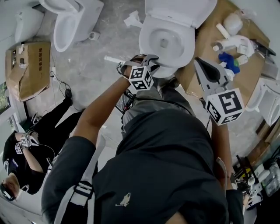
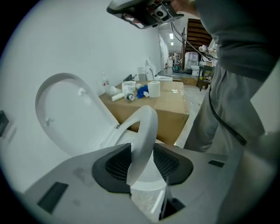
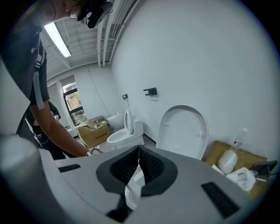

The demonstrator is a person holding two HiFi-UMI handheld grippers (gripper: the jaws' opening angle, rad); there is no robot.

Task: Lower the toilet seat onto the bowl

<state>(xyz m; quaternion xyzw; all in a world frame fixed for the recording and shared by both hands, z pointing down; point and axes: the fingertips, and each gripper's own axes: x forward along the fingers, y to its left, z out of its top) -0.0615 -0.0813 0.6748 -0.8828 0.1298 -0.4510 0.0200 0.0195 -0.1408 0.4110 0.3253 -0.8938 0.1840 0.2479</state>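
Observation:
The white toilet [image 1: 166, 41] stands at the top centre of the head view with its lid [image 1: 179, 8] up against the wall. My left gripper [image 1: 151, 65] is at the front of the bowl. In the left gripper view the toilet seat [image 2: 146, 127] arcs tilted from its hinge below the raised lid [image 2: 65, 109], and its front edge runs down between the two dark pads of the left gripper [image 2: 141, 159], which press on it. My right gripper [image 1: 202, 65] hovers to the right of the bowl, over the cardboard box. Its jaws [image 3: 138, 157] are shut on nothing, facing the lid [image 3: 183, 131].
A cardboard box [image 1: 205, 39] right of the toilet carries bottles and a blue item [image 1: 228, 61]. A second toilet [image 1: 70, 22] stands at the top left, with another cardboard box [image 1: 28, 65] nearby. A person in black [image 1: 26, 148] crouches at the lower left. A white pipe [image 1: 114, 59] lies on the floor.

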